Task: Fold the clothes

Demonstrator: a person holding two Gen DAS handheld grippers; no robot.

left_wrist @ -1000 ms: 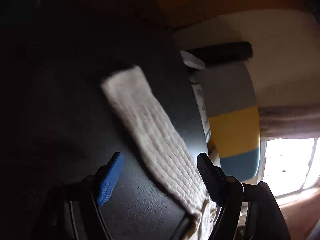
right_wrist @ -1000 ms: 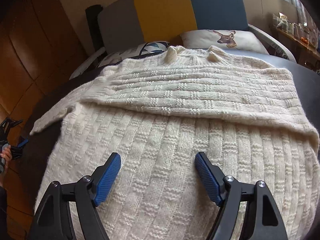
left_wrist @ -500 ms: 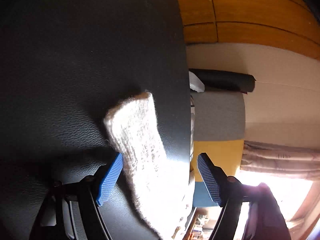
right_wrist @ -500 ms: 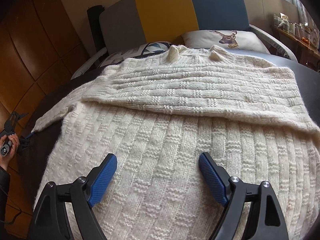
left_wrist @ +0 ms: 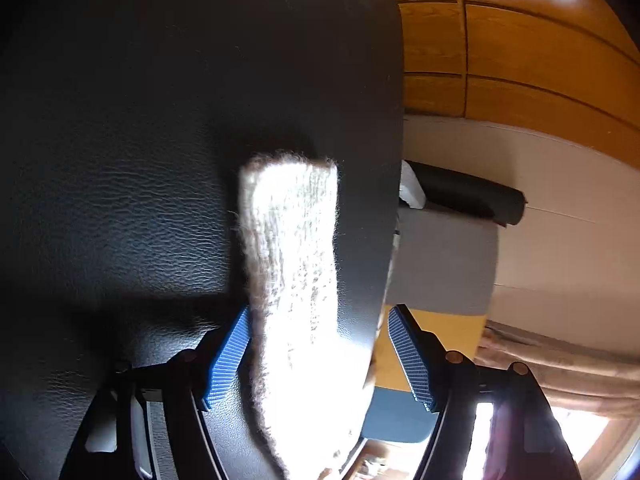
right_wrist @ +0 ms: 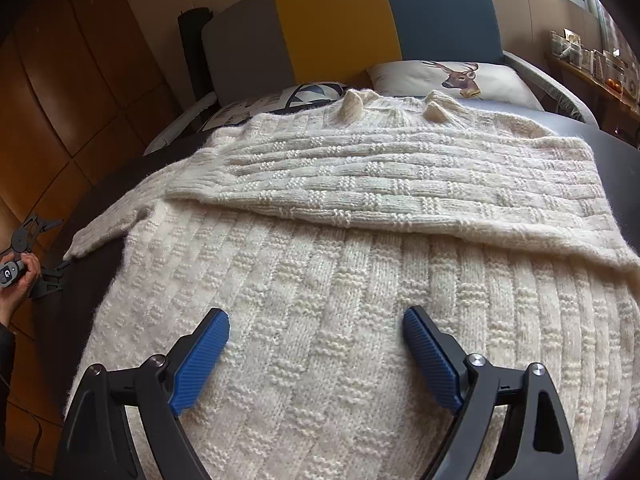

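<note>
The cream basket-weave knit sweater lies flat on the black leather-grain table, one sleeve already folded across its chest. The other sleeve runs to 12 o'clock between your left gripper, whose jaws stand spread. Close too shallow and the fuzzy knit may slip free. Your right gripper hovers spread over the body; keep it from snagging loops.

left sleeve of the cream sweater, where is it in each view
Left wrist view: the sleeve runs up the middle of the frame, between the open left gripper fingers, its cuff end on the black table.
Right wrist view: the sleeve lies at the left edge, stretched out from the sweater toward the left gripper.
Shared landmark: the grey, yellow and blue sofa back.
</note>
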